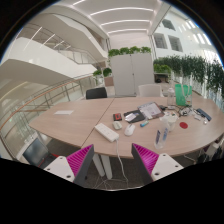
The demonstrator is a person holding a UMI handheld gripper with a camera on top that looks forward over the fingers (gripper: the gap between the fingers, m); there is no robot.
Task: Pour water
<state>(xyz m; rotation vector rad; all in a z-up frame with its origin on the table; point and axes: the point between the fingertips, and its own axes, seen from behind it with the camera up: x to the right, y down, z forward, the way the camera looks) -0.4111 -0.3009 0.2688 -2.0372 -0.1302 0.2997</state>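
My gripper (113,162) hangs in the air in front of a long wooden table (70,120), well short of it. Its fingers stand open and wide apart, pink pads (78,160) facing inward, with nothing between them. A tall green bottle (181,95) stands far off at the right end of the table. Near it lies a cluster of small items, among them what looks like a cup (168,117). I cannot tell which items hold water.
A white keyboard (106,131) lies near the table's front edge, with cables hanging below. A black chair (96,92) and a white chair (150,90) stand behind the table. White cabinets topped with plants (130,70) stand at the back.
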